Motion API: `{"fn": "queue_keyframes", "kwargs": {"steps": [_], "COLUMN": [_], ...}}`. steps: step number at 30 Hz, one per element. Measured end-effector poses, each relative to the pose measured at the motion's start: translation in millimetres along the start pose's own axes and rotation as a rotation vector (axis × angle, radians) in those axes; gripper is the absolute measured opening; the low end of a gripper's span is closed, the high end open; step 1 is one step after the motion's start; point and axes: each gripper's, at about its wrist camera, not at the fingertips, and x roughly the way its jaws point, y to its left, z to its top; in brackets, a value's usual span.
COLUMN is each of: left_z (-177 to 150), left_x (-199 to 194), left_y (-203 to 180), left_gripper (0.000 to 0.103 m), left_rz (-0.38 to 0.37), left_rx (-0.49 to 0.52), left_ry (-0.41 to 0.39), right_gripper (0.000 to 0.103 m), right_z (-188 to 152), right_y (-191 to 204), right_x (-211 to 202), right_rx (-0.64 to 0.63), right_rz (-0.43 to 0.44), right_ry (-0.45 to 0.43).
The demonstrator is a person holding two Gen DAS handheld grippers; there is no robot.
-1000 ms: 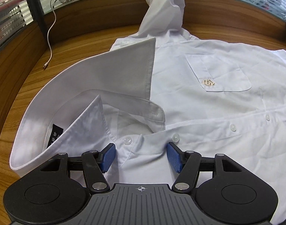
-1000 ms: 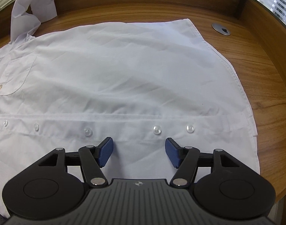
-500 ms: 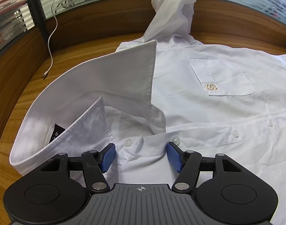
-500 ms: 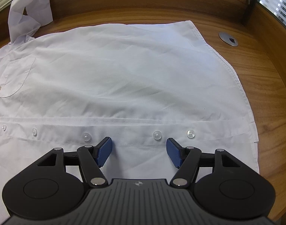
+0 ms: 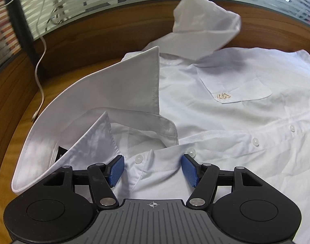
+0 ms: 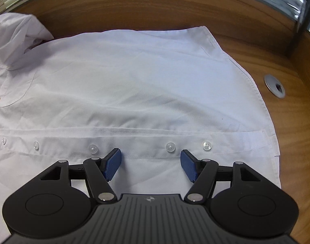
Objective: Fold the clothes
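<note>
Nearest in the left wrist view, the left gripper (image 5: pixel 153 169) hangs over the neck of a white shirt (image 5: pixel 226 122), its ribbed blue fingers (image 5: pixel 116 169) spread wide apart with nothing between them but the cloth below; whether they touch it cannot be told. Just past the fingertips lie two clear round buttons, one at the collar stand (image 5: pixel 139 159). The collar (image 5: pixel 106 95) is stiff and finely woven, standing up in a broad curved band with sharp pointed tips, a small black label (image 5: pixel 60 152) sewn inside. Beyond it, a patch pocket (image 5: pixel 234 83) with a small gold emblem lies flat on the chest. Farther still, a sleeve (image 5: pixel 199 28) rises in a crumpled, hollow fold against the wooden wall at the far edge of the table (image 5: pixel 18 93). A thin white cable (image 5: pixel 40 75) trails down near the far left corner.

The right gripper (image 6: pixel 151 163) hovers over the lower front of the shirt, fingers (image 6: pixel 188 165) likewise wide apart and empty. Ahead runs the stitched placket (image 6: pixel 134 140), a straight double band carrying a row of glossy translucent buttons. The thin, softly wrinkled cloth spreads across the grained brown table to a curved, stitched hem (image 6: pixel 256 93). Near the right edge sits a round metal grommet (image 6: pixel 274 86).
</note>
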Motion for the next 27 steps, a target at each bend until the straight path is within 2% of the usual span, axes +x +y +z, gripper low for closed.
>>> {"fn": "queue_keyframes", "kwargs": {"steps": [6,11,14,16,18,22,27], "left_z": [30,56,65,68,70,74,71], "left_x": [27,52,57,54,36,-16,-83], "left_y": [-2,3,4,9,18,37,56], "left_gripper": [0.067,0.068,0.067,0.065,0.066,0.068,0.069], "left_rz": [0.015,0.029,0.017,-0.016,-0.065,-0.142,-0.159], "left_rx": [0.008,0.009,0.037,0.032,0.019,0.010,0.034], "left_ry": [-0.017,-0.026,-0.007,0.017,-0.017,-0.100,-0.178], "right_gripper": [0.071,0.075,0.075,0.075,0.075,0.075,0.076], "right_z": [26,30,30,34,33,26,7], "right_y": [1,-10,-15,-17,-18,-12,0], "right_x": [16,19,20,20,9,-40,-110], "right_rx": [-0.008,-0.006,-0.008,-0.030,-0.076,-0.126,-0.157], "right_rz": [0.000,-0.004,-0.002,-0.018,-0.045,-0.011,0.051], "right_ry": [-0.014,-0.018,0.001,0.016,0.005,-0.056,-0.120]}}
